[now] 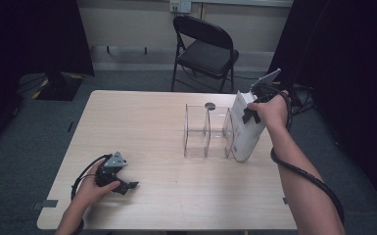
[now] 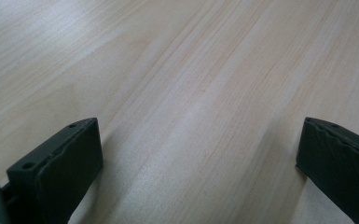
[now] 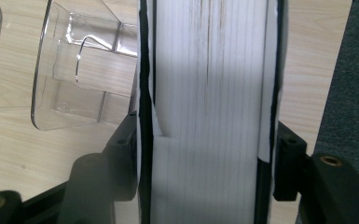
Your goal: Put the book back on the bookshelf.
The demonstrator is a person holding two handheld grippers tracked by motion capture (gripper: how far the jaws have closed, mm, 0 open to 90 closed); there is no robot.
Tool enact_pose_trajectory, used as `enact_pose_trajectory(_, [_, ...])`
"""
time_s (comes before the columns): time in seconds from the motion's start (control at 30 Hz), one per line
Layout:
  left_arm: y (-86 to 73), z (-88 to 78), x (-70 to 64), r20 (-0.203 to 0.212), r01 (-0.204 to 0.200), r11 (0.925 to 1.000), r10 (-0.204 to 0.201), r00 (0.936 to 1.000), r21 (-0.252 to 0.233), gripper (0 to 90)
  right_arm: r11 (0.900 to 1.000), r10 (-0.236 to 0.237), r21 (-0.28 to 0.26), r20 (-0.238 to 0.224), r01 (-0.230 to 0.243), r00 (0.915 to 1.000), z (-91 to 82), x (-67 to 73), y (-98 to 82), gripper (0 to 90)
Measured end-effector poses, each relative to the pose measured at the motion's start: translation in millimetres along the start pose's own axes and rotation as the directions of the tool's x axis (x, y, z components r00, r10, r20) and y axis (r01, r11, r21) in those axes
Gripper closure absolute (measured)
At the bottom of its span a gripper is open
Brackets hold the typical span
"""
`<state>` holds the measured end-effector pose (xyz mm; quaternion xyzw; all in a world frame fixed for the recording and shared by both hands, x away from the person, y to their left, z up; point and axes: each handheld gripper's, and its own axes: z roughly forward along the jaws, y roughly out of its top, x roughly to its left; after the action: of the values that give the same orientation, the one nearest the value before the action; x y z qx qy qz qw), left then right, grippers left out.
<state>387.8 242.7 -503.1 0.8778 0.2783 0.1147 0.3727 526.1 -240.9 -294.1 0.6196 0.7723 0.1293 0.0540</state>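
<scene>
Book (image 1: pixel 245 129): thick, stiff and probably heavy, with smooth covers. It is clamped across its thickness in the right tool (image 3: pixel 210 154), tilted, lower corner on the tabletop (image 1: pixel 166 196), just beside the clear rack (image 1: pixel 208 131). Grip near the spine. Left tool (image 2: pixel 200 163) rests open.

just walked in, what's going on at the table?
A person is working with a gripper in each hand. The right gripper is shut on a thick white book, held upright and tilted, with its bottom end on the table by the right end of a clear acrylic divider rack. The left gripper rests near the table's front left, jaws wide open over bare wood, holding nothing.
</scene>
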Motion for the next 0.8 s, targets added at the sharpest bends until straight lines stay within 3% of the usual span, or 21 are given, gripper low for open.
enact_pose_trajectory(0.57, [-0.1, -0.1, -0.3, 0.000, 0.000, 1.0000, 0.000, 1.0000, 0.000, 0.0, 0.999, -0.043, -0.008, 0.018, 0.043, 0.9989, -3.7, 1.1, -12.3, 31.1])
enact_pose_trajectory(0.8, [-0.4, 0.1, -0.7, 0.006, 0.005, 1.0000, -0.005, 1.0000, -0.001, 0.0, 0.999, -0.045, -0.016, 0.000, 0.045, 0.9990, -8.1, -0.2, -20.1, 28.9])
